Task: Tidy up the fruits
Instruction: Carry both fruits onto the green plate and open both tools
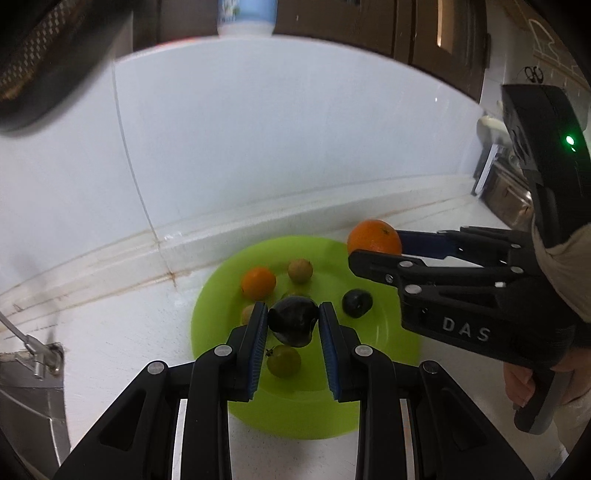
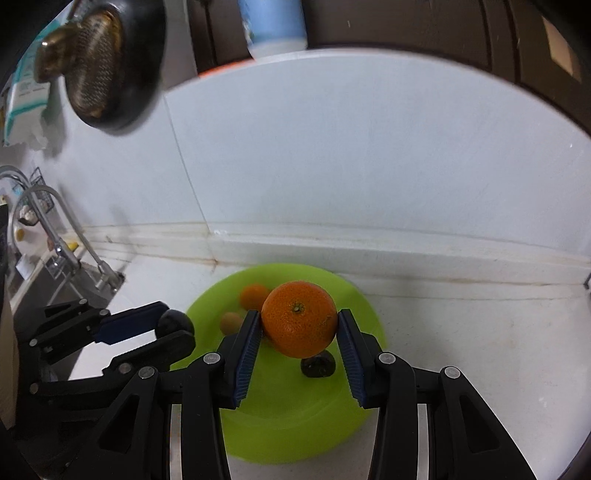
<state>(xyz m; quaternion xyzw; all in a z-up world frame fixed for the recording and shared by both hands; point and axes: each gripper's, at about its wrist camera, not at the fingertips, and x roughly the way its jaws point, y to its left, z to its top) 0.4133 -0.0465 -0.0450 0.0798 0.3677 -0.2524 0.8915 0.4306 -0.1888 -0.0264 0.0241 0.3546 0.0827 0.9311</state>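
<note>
Nearest my left camera, the left gripper [image 1: 293, 325] has its pads pressed on either side of a dark plum [image 1: 293, 322], lifted above the green plate [image 1: 388, 332], as I judge. I hold it over the plate because the fruit is either coming off or going down there; I cannot say which. Below it lie a green fruit [image 1: 283, 360], a second dark plum [image 1: 356, 302], a small orange [image 1: 258, 283] and a pale round fruit [image 1: 300, 270] (one more, half hidden by the left pad, I leave unnamed).

On my other side the right gripper [image 2: 299, 325] is clamped on a large orange [image 2: 299, 318], stem end facing the lens, carried above the plate's far right part. Both loads hang clear of each other.

The only clear writing is "DAS", raised on the right gripper's body in the left view. Farther back, a blue and white container [image 2: 275, 27] stands on the ledge above the white wall; its label is too blurred to read.
</note>
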